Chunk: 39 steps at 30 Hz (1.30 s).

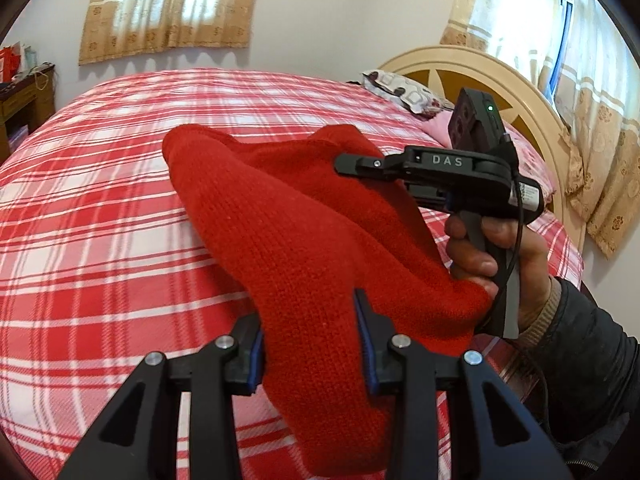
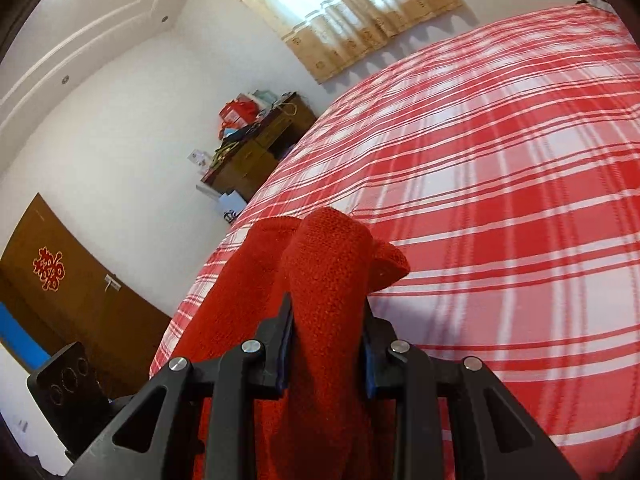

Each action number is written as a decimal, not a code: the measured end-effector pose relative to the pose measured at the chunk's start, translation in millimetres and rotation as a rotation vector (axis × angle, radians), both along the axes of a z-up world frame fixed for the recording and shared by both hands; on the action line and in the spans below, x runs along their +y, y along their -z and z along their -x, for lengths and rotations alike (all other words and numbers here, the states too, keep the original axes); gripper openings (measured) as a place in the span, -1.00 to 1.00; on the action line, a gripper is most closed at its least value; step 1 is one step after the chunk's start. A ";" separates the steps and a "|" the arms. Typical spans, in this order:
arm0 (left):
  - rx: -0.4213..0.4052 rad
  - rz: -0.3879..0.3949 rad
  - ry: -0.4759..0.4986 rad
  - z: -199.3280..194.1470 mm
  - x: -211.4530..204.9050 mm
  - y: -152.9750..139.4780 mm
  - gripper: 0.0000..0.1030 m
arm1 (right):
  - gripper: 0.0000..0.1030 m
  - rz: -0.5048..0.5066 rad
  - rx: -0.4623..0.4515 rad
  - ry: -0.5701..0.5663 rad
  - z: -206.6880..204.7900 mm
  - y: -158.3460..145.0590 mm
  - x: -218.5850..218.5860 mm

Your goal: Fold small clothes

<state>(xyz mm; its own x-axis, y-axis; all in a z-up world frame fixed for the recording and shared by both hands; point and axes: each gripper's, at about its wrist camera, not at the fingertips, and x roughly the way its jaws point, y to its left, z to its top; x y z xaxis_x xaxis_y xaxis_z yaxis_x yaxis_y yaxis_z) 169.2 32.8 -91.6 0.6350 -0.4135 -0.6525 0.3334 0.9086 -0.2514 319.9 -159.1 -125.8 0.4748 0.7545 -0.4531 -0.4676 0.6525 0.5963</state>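
A red knitted garment (image 1: 296, 224) hangs in the air above the bed, held between both grippers. My left gripper (image 1: 310, 332) is shut on its near part, the cloth bunched thick between the blue pads. My right gripper (image 1: 360, 166) shows in the left wrist view, held by a hand, its black fingers clamped on the garment's far upper edge. In the right wrist view, my right gripper (image 2: 326, 320) is shut on a thick roll of the red garment (image 2: 328, 256), which drapes down to the left.
The bed carries a red and white plaid cover (image 1: 100, 208). A cream headboard (image 1: 500, 80) and a patterned pillow (image 1: 400, 88) stand at the right. A brown cabinet (image 2: 260, 148) with clutter stands beyond the bed, and a brown door (image 2: 60, 280) at the left.
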 end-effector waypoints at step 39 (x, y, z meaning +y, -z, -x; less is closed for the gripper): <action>0.035 0.018 -0.271 41.2 112.2 27.9 -0.25 | -0.46 0.067 0.060 -0.288 -15.7 22.2 187.9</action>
